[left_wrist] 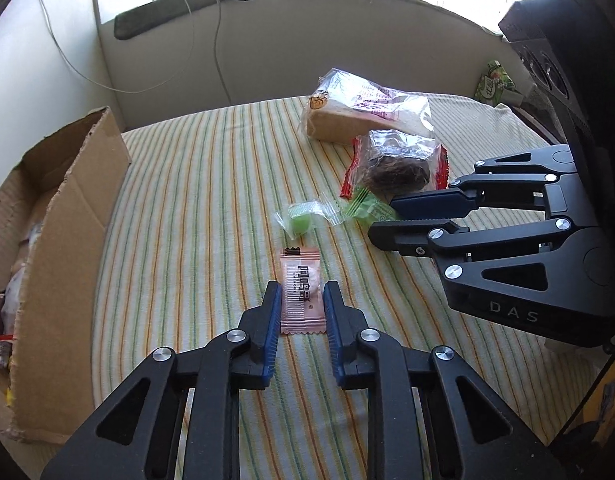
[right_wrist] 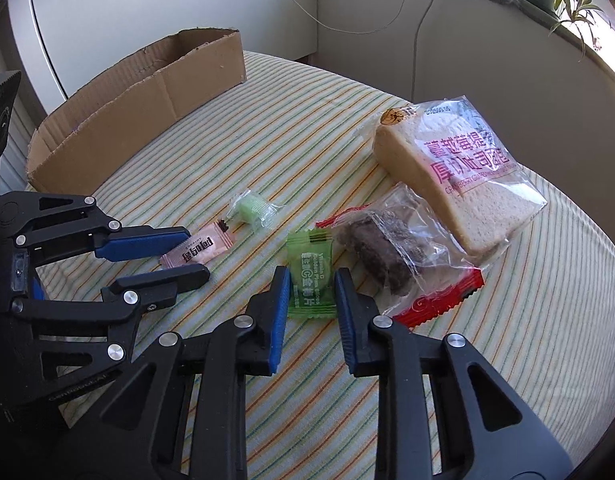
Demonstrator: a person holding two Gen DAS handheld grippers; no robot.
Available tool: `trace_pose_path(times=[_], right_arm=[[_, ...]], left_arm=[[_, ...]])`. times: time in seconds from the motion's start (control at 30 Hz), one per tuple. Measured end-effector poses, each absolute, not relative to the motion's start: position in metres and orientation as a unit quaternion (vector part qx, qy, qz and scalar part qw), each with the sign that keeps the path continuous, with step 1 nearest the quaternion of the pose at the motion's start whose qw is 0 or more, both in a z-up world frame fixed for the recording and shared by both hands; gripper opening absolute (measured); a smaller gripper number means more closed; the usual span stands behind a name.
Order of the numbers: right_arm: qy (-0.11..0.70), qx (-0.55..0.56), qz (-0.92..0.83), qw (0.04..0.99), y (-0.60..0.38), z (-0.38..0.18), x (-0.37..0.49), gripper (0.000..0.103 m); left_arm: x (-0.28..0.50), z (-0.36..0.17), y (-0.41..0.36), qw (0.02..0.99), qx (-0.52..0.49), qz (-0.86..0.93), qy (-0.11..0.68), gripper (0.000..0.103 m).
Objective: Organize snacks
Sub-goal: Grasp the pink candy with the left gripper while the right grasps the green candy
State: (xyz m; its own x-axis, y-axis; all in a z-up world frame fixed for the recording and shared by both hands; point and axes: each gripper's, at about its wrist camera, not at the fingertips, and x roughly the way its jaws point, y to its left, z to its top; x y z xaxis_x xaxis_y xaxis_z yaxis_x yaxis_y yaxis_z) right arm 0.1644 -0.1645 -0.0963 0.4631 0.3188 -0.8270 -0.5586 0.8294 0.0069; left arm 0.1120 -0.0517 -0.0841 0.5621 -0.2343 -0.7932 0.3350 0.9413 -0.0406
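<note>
Two small sachets lie, each one, between the pads of a gripper, and the coming lift depends on this alignment; on the far left stands the brown corrugated cardboard box [left_wrist: 63, 216] with a torn rim, some wrapped snacks inside it, and it is nearer to the left hand. The left gripper [left_wrist: 301, 296] has its blue ribbed pads pressed on the long edges of the flat pink foil sachet with black print [left_wrist: 300, 294]; the long axis of the sachet runs along the fingers, away from the camera, so the jaws pinch it across the narrow width while it lies flat on the striped green and orange tablecloth [left_wrist: 211, 184]. Just beyond it lies the small clear-wrapped round green candy [left_wrist: 301, 222], free, apart from both grippers. Further right, the right gripper [right_wrist: 310, 284] pinches in the same manner the flat green foil sachet with white print [right_wrist: 310, 276], also lengthwise between the pads, resting on the cloth; its right pad stands just beside the crinkled transparent pack with red ends holding a dark brown cake [right_wrist: 391, 256]. At the far right is the soft thick-sliced bread in a clear glossy bag with pink letters [right_wrist: 463, 176], partly under the cake pack. I judge both sachets thin and slippery, so a grip on the edges may buckle them; the box lies to the left of both.
</note>
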Motion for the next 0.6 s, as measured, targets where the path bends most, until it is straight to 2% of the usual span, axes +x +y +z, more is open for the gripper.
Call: trace_pose_path(times=[0.6], right_arm=[[0.426,-0.104,0.251,0.863,-0.175,-0.065,0.144,0.023]], left_arm=[[0.093,-0.049,-0.021,0.901,0.012,-0.159,0.403,0.019]])
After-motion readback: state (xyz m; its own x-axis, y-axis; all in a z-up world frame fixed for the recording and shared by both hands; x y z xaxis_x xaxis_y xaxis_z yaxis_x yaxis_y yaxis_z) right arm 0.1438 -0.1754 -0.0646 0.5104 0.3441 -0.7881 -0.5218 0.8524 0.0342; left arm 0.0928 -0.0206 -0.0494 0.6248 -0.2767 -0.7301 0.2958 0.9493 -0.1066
